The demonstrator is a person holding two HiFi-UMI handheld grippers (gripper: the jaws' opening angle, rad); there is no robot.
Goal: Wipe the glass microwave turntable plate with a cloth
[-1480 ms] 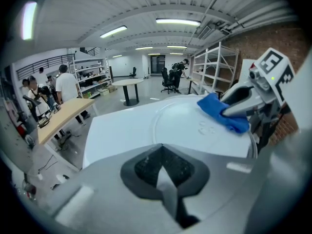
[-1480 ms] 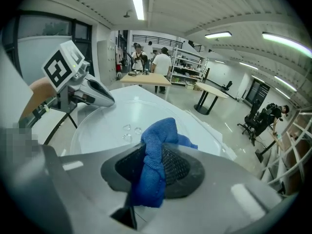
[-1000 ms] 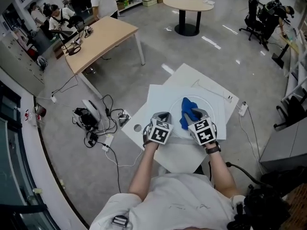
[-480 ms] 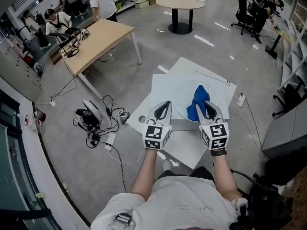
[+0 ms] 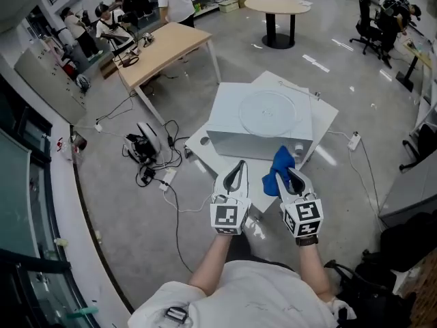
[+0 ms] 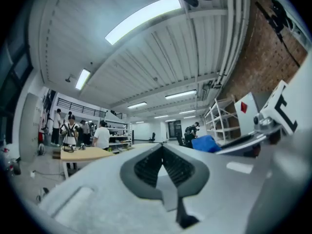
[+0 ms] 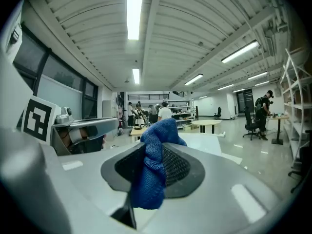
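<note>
The round glass turntable plate lies flat on top of a white box-shaped appliance. Both grippers are held up in front of that box, nearer me than the plate and off it. My right gripper is shut on a blue cloth, which bunches out between the pads in the right gripper view, where the cloth hides the jaw line. My left gripper is shut with nothing in it; its pads meet in the left gripper view, and the blue cloth shows to its right.
The appliance stands on white boards. A tangle of cables and a power strip lies on the floor to the left. A wooden desk with people around it is at the far left, a round table behind, office chairs far right.
Both grippers have drawn back toward me, off the plate, and now hang in front of the appliance. The blue cloth came away with the right gripper. The head view has pulled back.
</note>
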